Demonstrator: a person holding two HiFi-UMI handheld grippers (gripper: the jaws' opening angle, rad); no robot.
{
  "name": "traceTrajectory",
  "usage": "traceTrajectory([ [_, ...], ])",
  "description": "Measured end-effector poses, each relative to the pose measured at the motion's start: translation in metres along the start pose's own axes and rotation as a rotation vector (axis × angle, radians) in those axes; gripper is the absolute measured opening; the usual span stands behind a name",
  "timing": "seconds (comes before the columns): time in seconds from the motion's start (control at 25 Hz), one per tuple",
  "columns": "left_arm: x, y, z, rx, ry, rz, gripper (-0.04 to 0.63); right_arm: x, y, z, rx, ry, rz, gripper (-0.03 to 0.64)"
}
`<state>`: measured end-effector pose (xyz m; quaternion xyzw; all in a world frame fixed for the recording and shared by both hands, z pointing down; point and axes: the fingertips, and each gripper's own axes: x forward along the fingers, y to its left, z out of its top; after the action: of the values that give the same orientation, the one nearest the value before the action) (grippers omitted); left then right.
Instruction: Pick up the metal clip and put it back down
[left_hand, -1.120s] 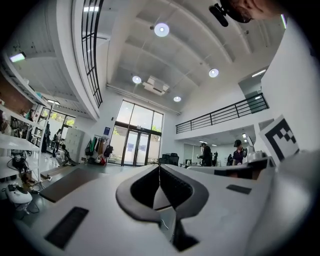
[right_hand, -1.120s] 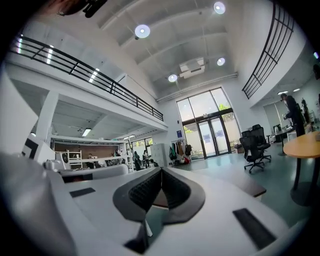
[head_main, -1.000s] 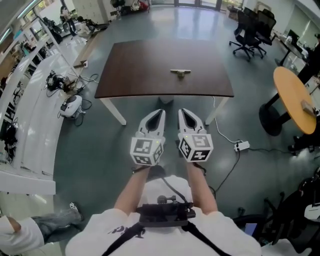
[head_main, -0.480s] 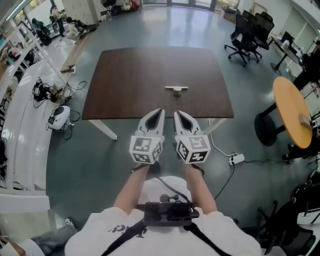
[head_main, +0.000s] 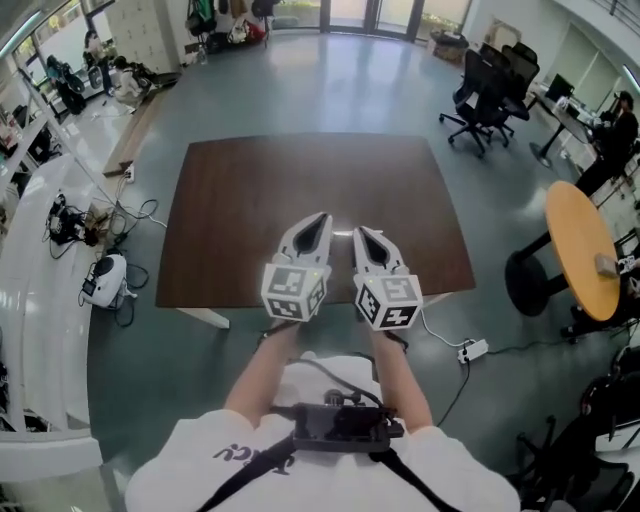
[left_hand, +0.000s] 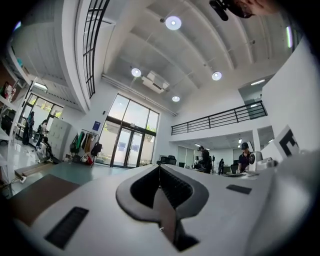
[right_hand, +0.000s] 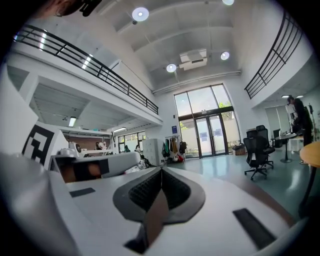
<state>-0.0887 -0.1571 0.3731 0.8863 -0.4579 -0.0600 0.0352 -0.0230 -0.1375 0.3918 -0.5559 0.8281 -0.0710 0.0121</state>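
Observation:
A dark brown table (head_main: 250, 200) stands just ahead of me. Both grippers are held level and side by side over its near edge. My left gripper (head_main: 322, 218) is shut, its jaws meeting with nothing between them, as the left gripper view also shows (left_hand: 160, 167). My right gripper (head_main: 358, 232) is shut and empty too, its tips closed together in the right gripper view (right_hand: 161, 170). The metal clip shows in no view now; the grippers cover the part of the tabletop where it lay.
Black office chairs (head_main: 490, 85) stand at the back right. At the right there is a round yellow table (head_main: 580, 250). A white power strip (head_main: 472, 350) with a cable lies on the floor by the table's right leg. Cables and a device (head_main: 105, 280) lie on the floor at the left.
The table has come much nearer and the grippers now reach over its front edge. The metal clip, visible on the tabletop before, is now hidden behind the grippers.

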Motion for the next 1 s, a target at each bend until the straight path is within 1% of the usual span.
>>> traceTrajectory([
  [0.08,0.017,0.017,-0.005,-0.023,0.011,-0.001,0.012,0.016,-0.010,-0.004,-0.006,0.022,-0.018,0.005],
  [0.16,0.031,0.024,-0.012,-0.034,0.027,-0.014,0.012,0.024,-0.023,-0.008,0.002,0.034,-0.049,0.005],
  [0.32,0.060,0.030,-0.024,-0.018,0.040,-0.044,0.012,0.046,-0.056,-0.012,0.015,0.043,-0.091,0.005],
  [0.44,0.088,0.040,-0.048,-0.008,0.084,-0.039,0.012,0.066,-0.084,-0.028,0.027,0.088,-0.118,0.005],
  [0.56,0.108,0.048,-0.090,0.001,0.160,-0.033,0.012,0.079,-0.112,-0.055,0.051,0.147,-0.152,0.005],
  [0.8,0.130,0.059,-0.152,-0.063,0.284,-0.013,0.011,0.097,-0.153,-0.122,0.087,0.311,-0.189,0.005],
  [1.0,0.144,0.067,-0.197,-0.104,0.360,0.021,0.011,0.106,-0.178,-0.184,0.106,0.457,-0.198,0.005],
])
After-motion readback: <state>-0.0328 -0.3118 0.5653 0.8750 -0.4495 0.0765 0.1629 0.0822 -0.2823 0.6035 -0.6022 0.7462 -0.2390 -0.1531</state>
